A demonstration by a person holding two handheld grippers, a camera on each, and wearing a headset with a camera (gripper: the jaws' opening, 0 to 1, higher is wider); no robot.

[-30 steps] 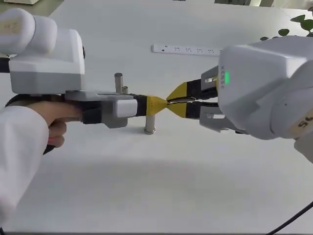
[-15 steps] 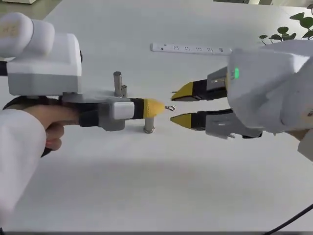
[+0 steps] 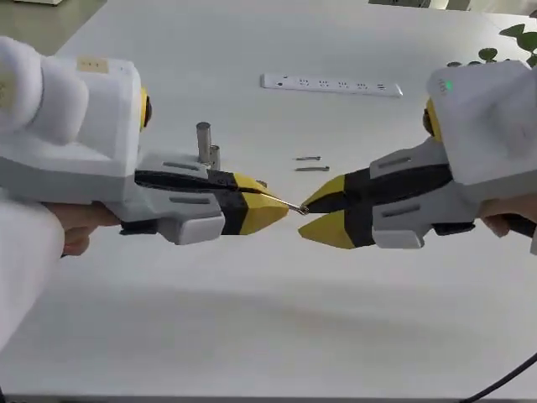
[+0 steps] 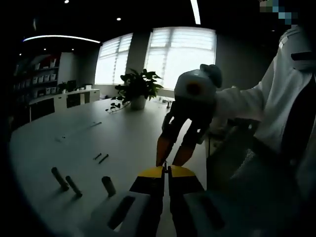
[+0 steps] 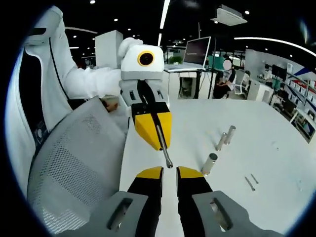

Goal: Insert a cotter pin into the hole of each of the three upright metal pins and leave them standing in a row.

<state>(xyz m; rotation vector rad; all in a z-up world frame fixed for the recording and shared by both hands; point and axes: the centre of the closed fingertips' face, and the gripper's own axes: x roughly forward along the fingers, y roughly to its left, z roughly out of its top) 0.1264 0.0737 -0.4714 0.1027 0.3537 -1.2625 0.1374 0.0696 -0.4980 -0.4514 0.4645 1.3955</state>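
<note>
My left gripper (image 3: 275, 210) is shut on a thin cotter pin (image 3: 294, 205) that sticks out past its yellow tips toward the right. My right gripper (image 3: 307, 218) faces it, jaws open, with the pin's free end just at their tips. In the right gripper view the cotter pin (image 5: 164, 144) points down from the left gripper (image 5: 152, 129) to the gap of my own open jaws (image 5: 169, 173). Two upright metal pins (image 3: 203, 138) (image 3: 214, 156) stand behind the left gripper. All three metal pins (image 4: 59, 177) (image 4: 74, 185) (image 4: 108, 185) show in the left gripper view. Two loose cotter pins (image 3: 310, 163) lie on the table.
A white power strip (image 3: 331, 84) lies at the far side of the white table (image 3: 252, 319). A potted plant (image 3: 516, 40) stands at the far right. A mesh office chair (image 5: 74, 158) sits beside the table.
The right gripper opened, let go of the cotter pin's end and drew back. It now sits open at the pin's end again. Both grippers are lower in the picture.
</note>
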